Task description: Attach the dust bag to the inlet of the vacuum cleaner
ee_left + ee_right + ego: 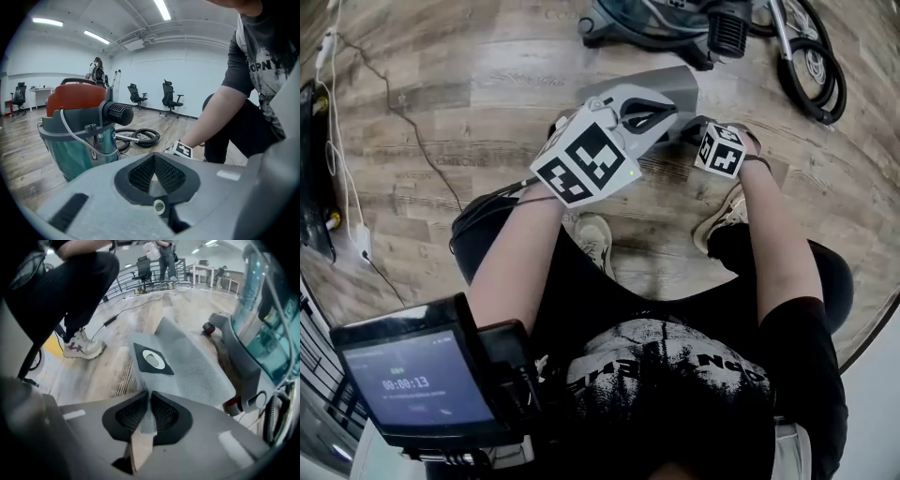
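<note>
The grey mesh dust bag (199, 369) lies flat on the wooden floor, its black collar with a white ring (152, 359) facing up. My right gripper (148, 414) points steeply down and is shut on the bag's near edge, with mesh pinched between the pads. In the head view its marker cube (720, 150) hangs over the bag (675, 84). The teal vacuum cleaner (77, 136) with an orange lid stands just beyond, its black inlet tube (117, 112) sticking out sideways. My left gripper (153, 177) is shut on nothing and hovers beside the bag.
A coiled black hose with a metal wand (138, 137) lies behind the vacuum. The person's shoes (82, 348) stand close to the bag. Cables (394, 103) run across the floor at the left. Office chairs (171, 98) stand far back.
</note>
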